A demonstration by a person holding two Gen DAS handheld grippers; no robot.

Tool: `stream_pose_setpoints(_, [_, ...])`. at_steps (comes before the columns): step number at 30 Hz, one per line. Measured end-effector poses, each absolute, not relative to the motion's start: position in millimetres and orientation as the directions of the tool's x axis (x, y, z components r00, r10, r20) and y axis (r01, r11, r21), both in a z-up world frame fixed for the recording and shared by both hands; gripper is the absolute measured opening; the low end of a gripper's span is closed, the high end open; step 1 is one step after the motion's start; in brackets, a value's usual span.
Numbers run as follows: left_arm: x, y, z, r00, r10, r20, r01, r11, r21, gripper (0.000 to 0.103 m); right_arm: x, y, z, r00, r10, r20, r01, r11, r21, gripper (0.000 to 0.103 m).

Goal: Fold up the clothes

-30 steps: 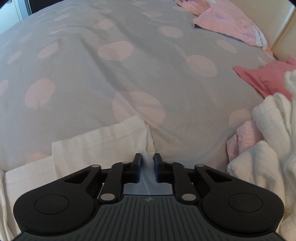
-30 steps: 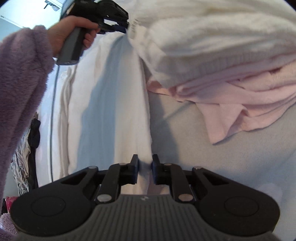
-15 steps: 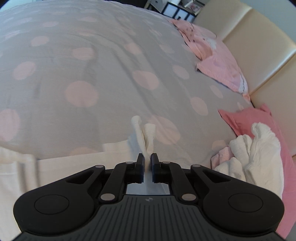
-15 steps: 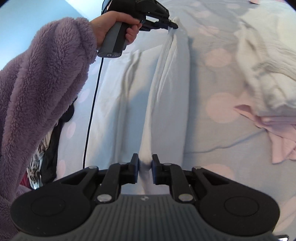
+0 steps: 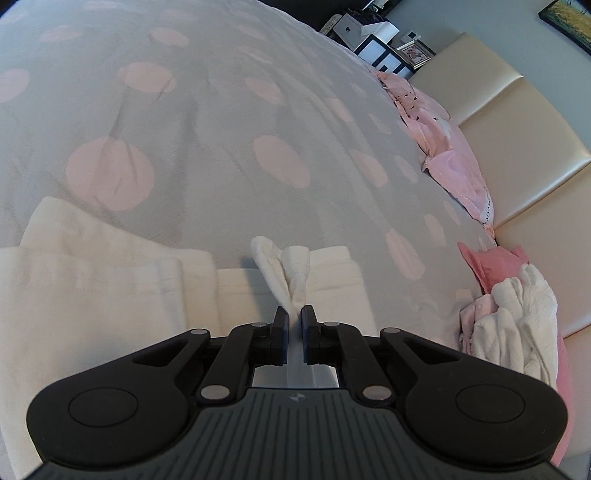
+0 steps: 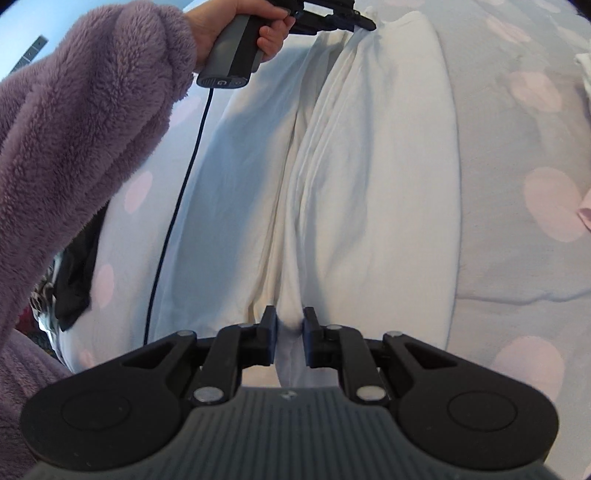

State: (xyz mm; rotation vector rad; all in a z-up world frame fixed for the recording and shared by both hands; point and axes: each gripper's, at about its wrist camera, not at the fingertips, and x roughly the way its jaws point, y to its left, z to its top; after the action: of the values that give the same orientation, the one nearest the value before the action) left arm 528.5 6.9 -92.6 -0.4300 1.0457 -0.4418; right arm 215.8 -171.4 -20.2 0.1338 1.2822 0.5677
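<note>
Bed cover: grey, pale pink dots, creased, daylit. Headboard: cream padded panels, along the cover's right edge. Shelf unit: black and white, beyond the cover's far corner, small framed picture on top. Wall picture: dark frame, above the headboard.

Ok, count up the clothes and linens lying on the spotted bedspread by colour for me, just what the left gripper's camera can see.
White: 2, the white garment held by the left gripper and the crumpled white pile.
Pink: 3, the pale pink garment by the headboard, the deeper pink cloth, and a pale pink piece under the white pile.
Total: 5.
</note>
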Motion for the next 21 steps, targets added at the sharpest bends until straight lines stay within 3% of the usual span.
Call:
stream_pose_setpoints(6, [524, 20, -91, 0.435, -0.542, -0.719, 0.143, 0.830, -0.539, 0.007, 219, -161, -31, 0.149, 0.433, -0.889, -0.342, 0.866, 0.365, 0.019])
stream_pose_setpoints(10, [510, 31, -67, 0.488, -0.514, -0.705, 0.164, 0.848, -0.505, 0.029, 215, -157, -32, 0.130, 0.432, -0.893, -0.358, 0.860, 0.364, 0.025])
stream_pose_setpoints(16, [450, 46, -24, 0.457, -0.536, -0.709, 0.310, 0.844, -0.438, 0.029, 200, -166, -12, 0.155, 0.404, -0.901, -0.386, 0.865, 0.321, 0.031])
stream_pose_setpoints(18, [419, 50, -13, 0.445, -0.534, -0.718, 0.366, 0.841, -0.399, 0.029, 192, -167, -8, 0.176, 0.384, -0.907, -0.411, 0.865, 0.287, 0.041])
stream_pose_setpoints(21, [367, 56, -3, 0.432, -0.513, -0.742, 0.433, 0.839, -0.328, 0.029, 174, -167, -10, 0.211, 0.331, -0.920, -0.458, 0.865, 0.206, 0.045])
